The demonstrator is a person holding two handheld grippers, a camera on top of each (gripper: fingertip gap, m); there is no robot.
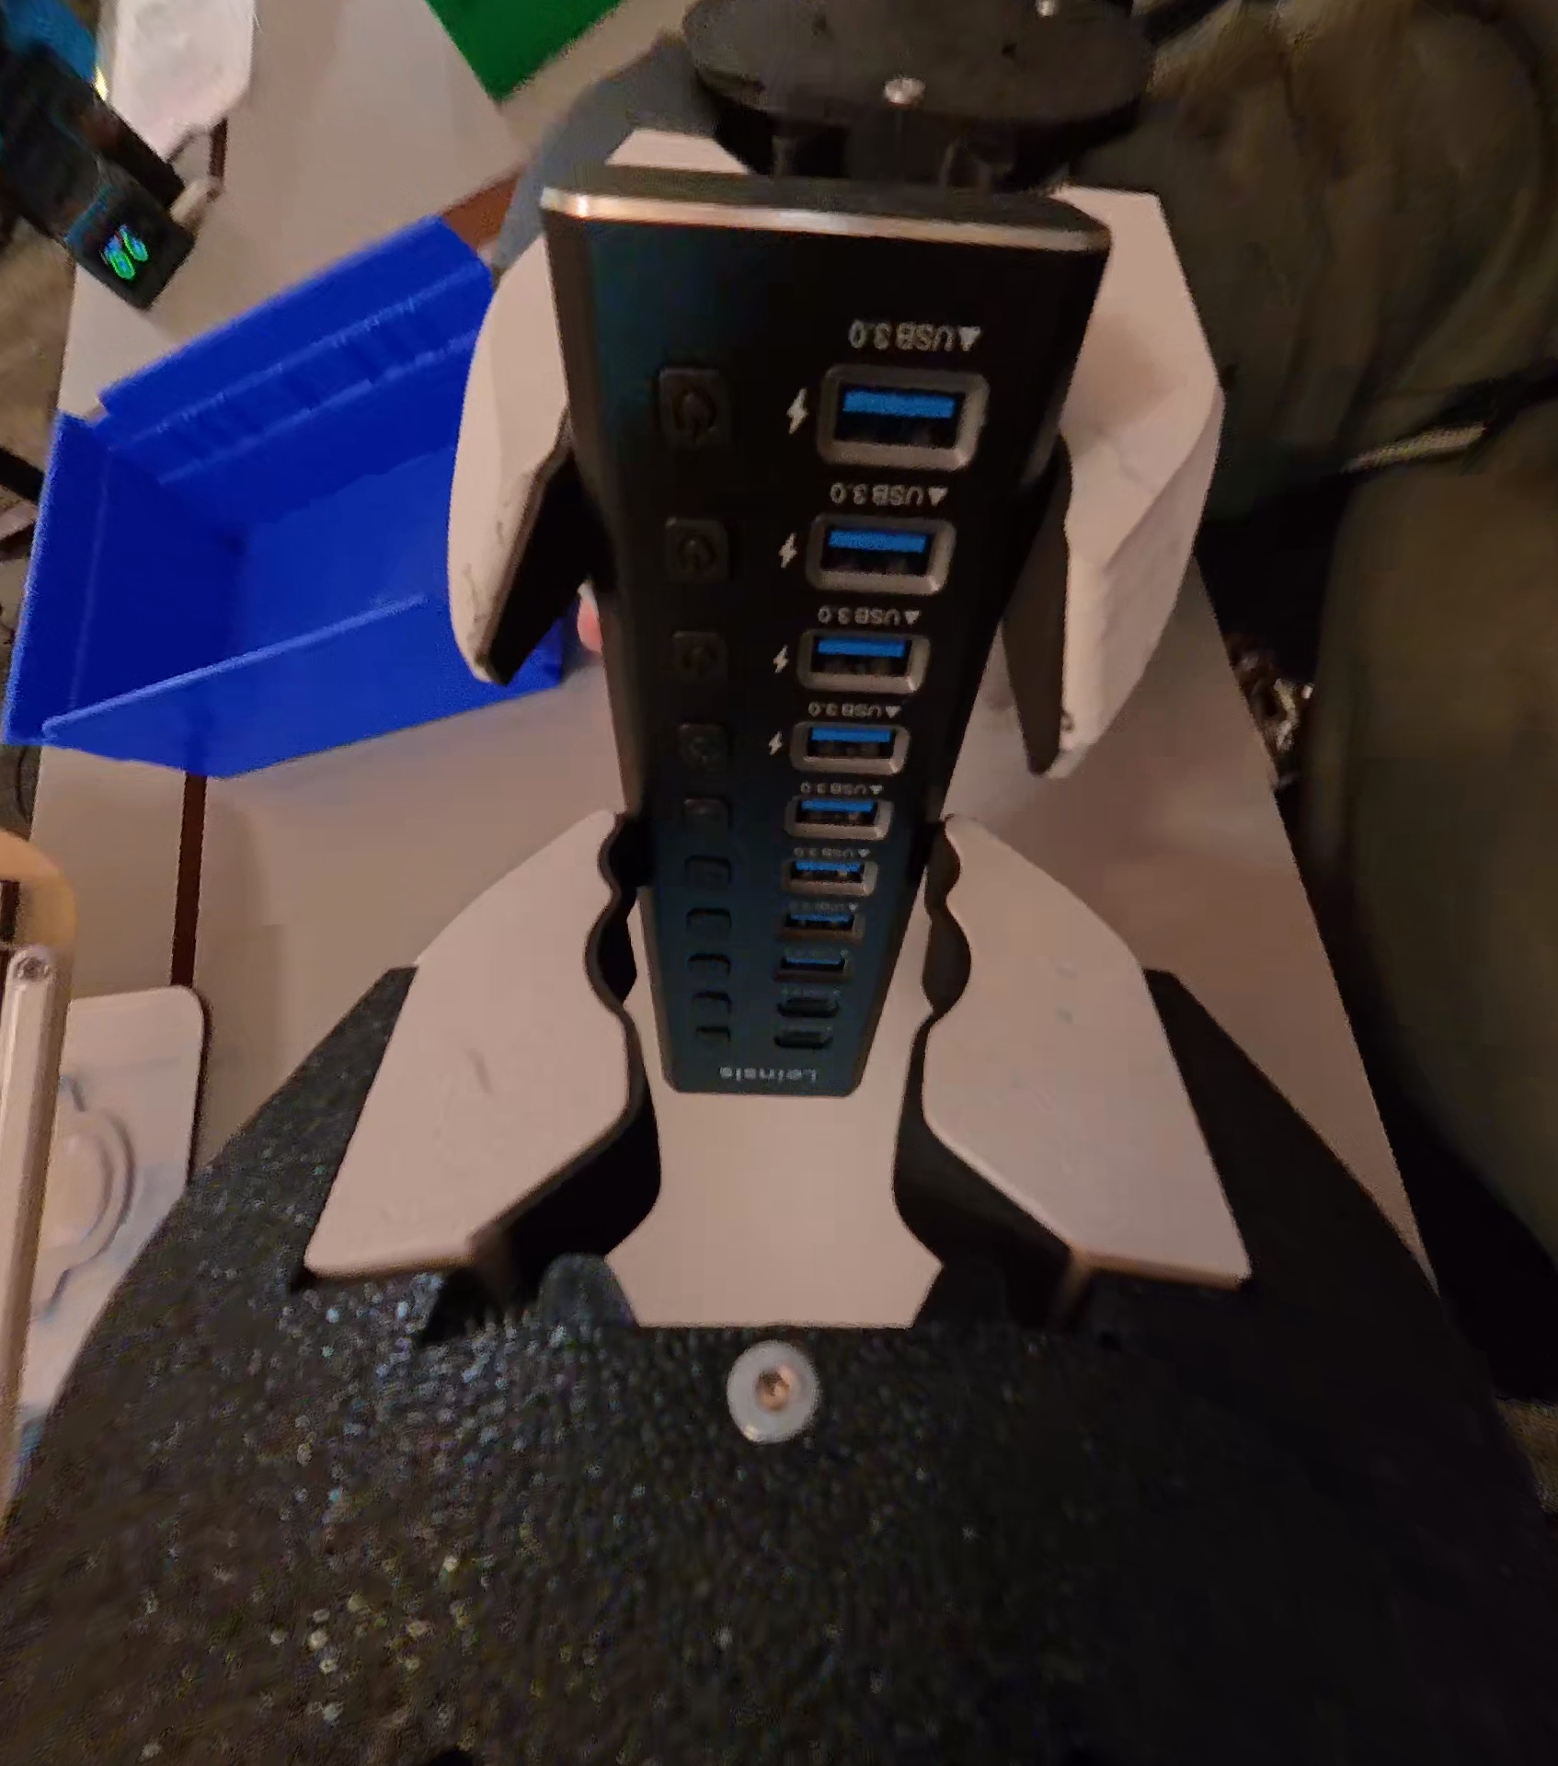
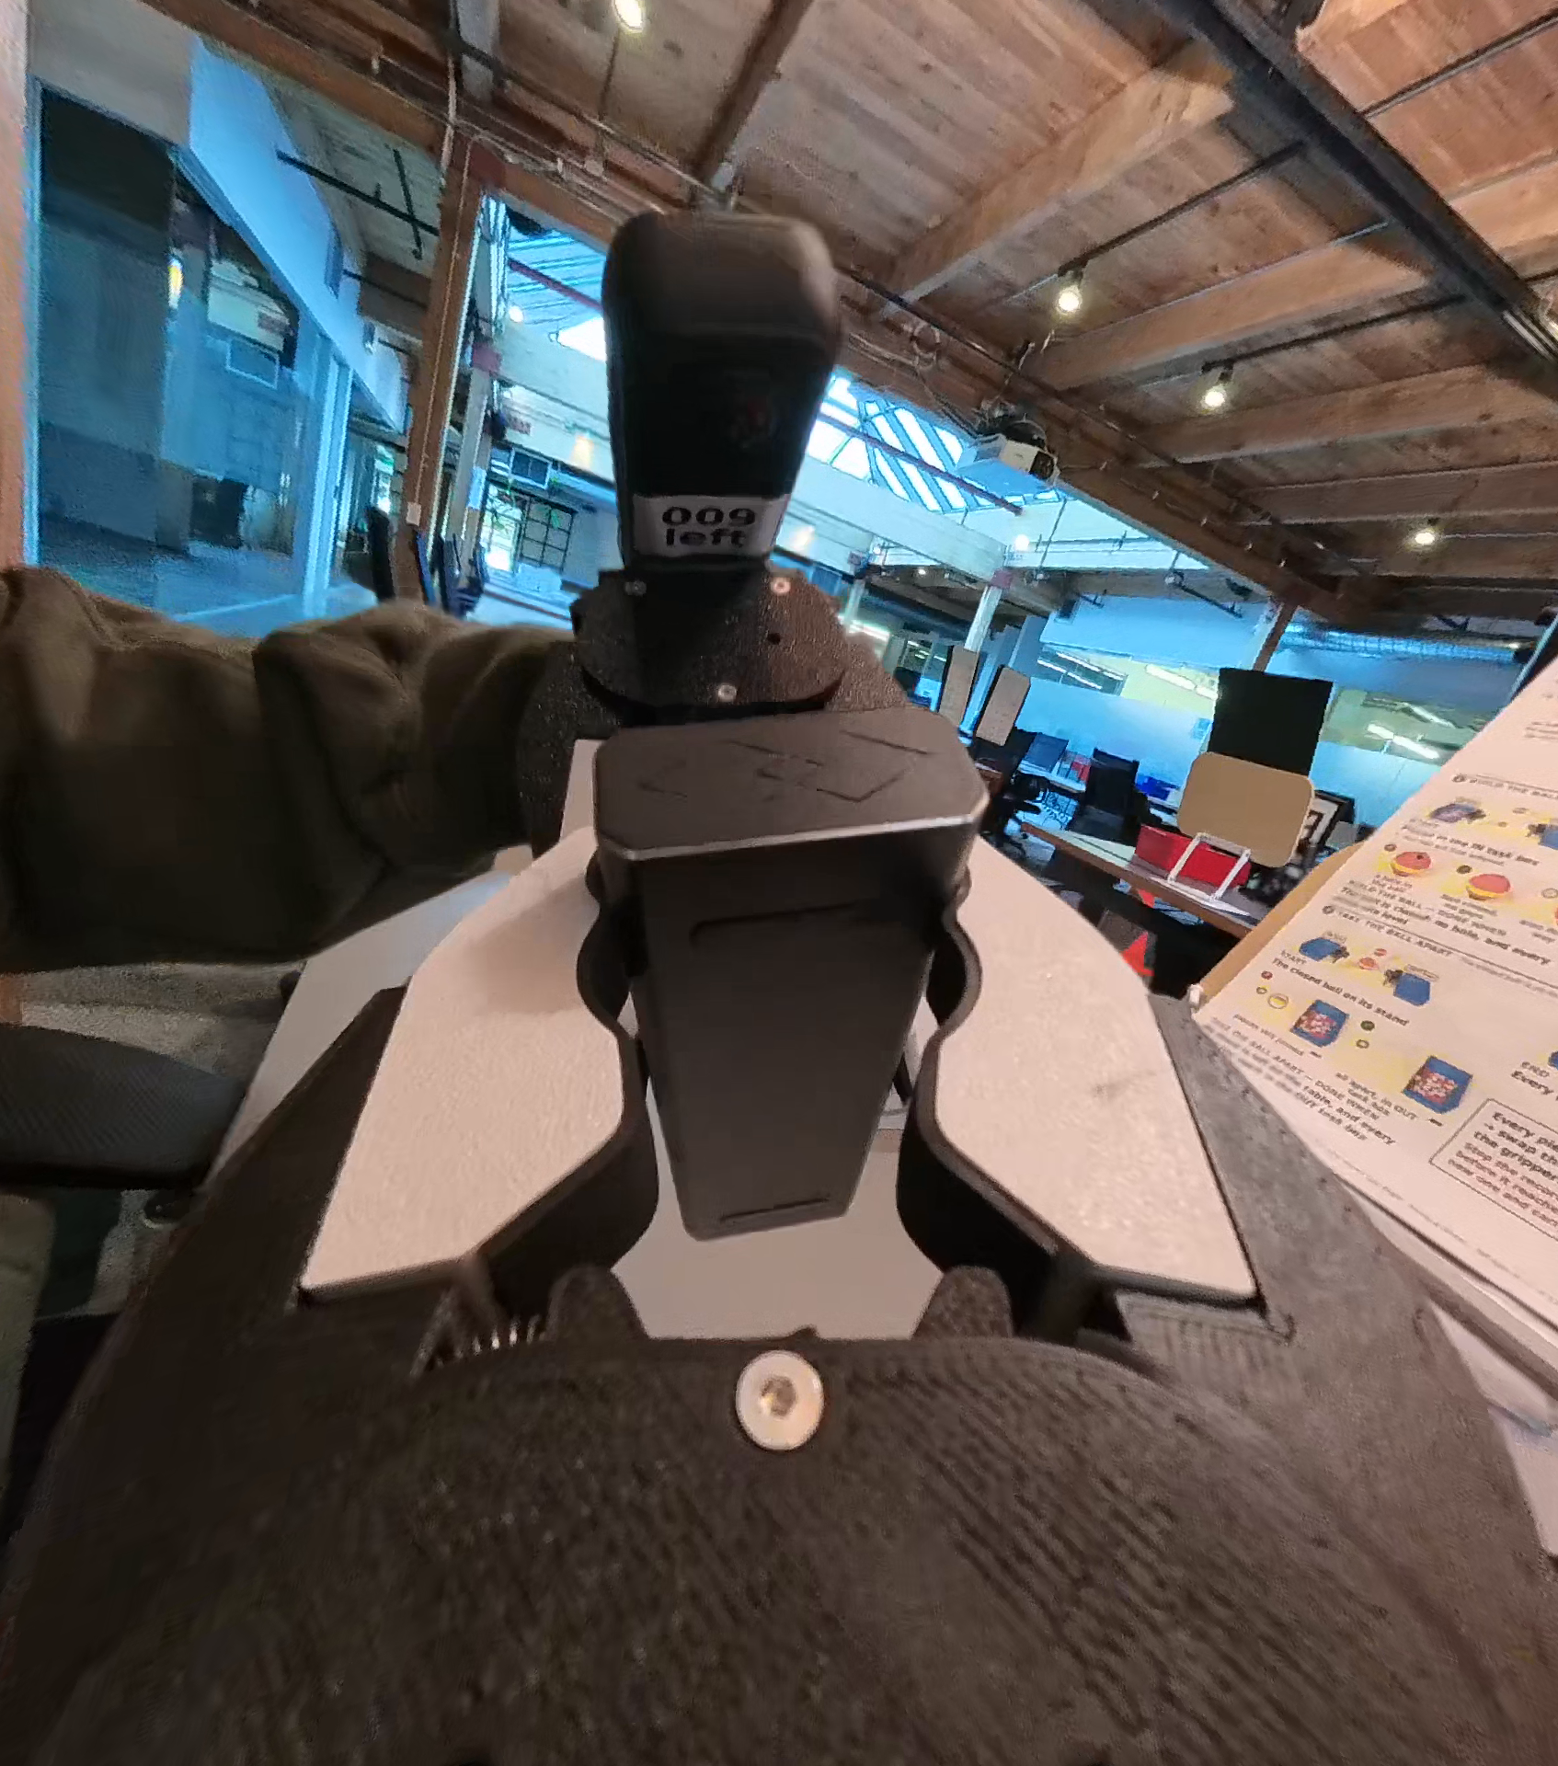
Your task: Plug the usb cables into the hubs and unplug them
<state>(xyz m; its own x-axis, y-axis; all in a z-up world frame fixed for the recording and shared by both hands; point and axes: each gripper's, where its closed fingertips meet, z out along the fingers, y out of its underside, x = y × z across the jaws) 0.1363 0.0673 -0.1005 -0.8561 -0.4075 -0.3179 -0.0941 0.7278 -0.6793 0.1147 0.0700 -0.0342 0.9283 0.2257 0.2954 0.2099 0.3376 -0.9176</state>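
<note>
A long black USB hub [image 1: 737, 497] with a row of blue ports and a row of buttons is held between both grippers above the table. All its visible ports are empty, and no cable is in view. My left gripper [image 1: 780, 850] is shut on the hub's near end. My right gripper's white fingers [image 1: 517, 545] clamp the hub's far half. The right wrist view shows the hub's plain back [image 2: 775, 1032] with my right gripper [image 2: 780, 889] shut on it. The left gripper's black handle [image 2: 718, 382] stands beyond.
A blue bin [image 1: 230, 573] stands empty on the light table [image 1: 374, 908] to the left. A person's green sleeve [image 2: 183, 764] reaches in from the left, with a jacket [image 1: 1473, 478] on the right. A printed instruction sheet [image 2: 1473, 1003] leans at the right.
</note>
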